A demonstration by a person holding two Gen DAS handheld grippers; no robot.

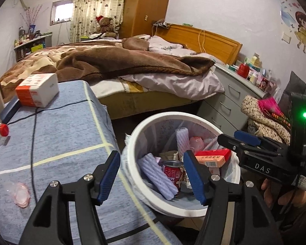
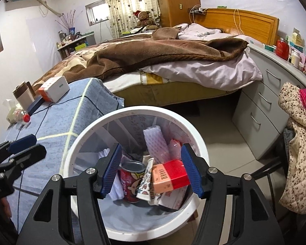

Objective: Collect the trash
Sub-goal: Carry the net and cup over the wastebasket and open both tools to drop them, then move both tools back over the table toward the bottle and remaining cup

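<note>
In the left wrist view, the left gripper [image 1: 152,174] is held wide open and empty above the edge of the blue-covered table [image 1: 67,138], beside the white trash bin [image 1: 193,209], in which a red can [image 1: 173,171] and a red-and-pink carton [image 1: 213,157] are seen. A crumpled pink wrapper [image 1: 21,194] is left lying on the table.

In the right wrist view, the right gripper [image 2: 151,170] is held wide open and empty over the bin [image 2: 132,232].

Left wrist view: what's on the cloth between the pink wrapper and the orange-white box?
Only blue cloth and a black cable between pink wrapper and box, per the left wrist view.
</note>
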